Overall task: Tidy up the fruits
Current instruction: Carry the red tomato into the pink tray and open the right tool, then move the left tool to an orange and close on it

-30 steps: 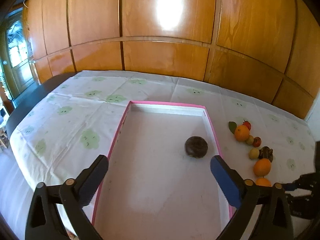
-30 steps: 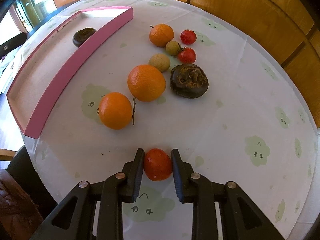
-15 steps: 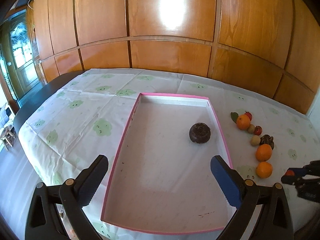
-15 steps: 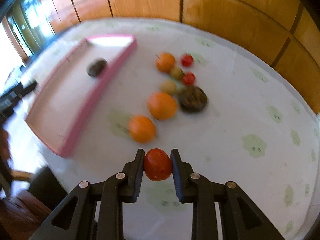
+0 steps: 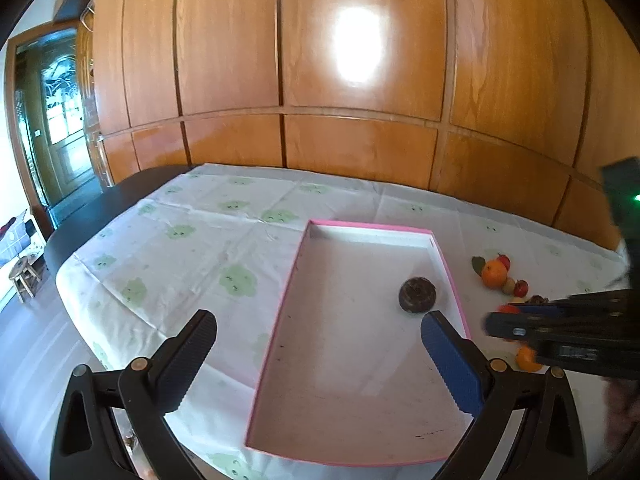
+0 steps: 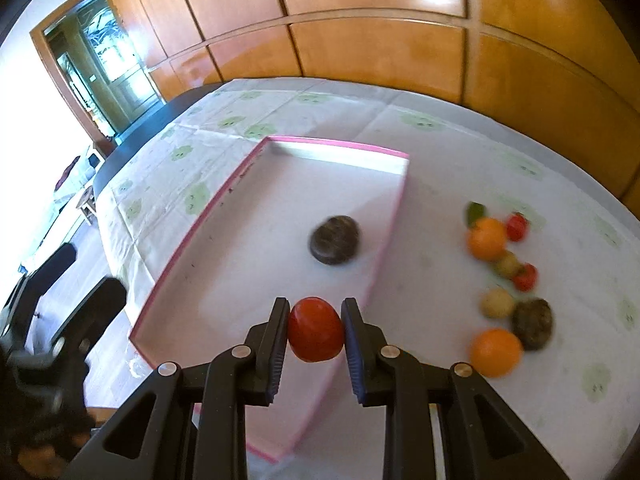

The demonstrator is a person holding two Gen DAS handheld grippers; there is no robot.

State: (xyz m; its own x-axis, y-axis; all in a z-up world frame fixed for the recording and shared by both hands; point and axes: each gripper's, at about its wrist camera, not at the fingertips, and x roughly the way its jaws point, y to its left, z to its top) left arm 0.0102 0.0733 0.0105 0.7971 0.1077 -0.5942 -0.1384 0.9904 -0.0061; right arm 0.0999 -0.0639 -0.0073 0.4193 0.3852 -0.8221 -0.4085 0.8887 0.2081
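Right claw [image 6: 315, 334] clamped on red tomato [image 6: 316, 329] above pink-rimmed tray [image 6: 256, 160] holding one dark fruit [image 6: 335, 239]; left claw [image 5: 318, 364] apart, empty.

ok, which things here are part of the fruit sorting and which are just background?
Job:
right gripper, shut on red tomato
pink tray
dark round fruit in tray
loose oranges, small fruits on tablecloth
left gripper, open

Background:
wood-panelled wall
glass door
stool
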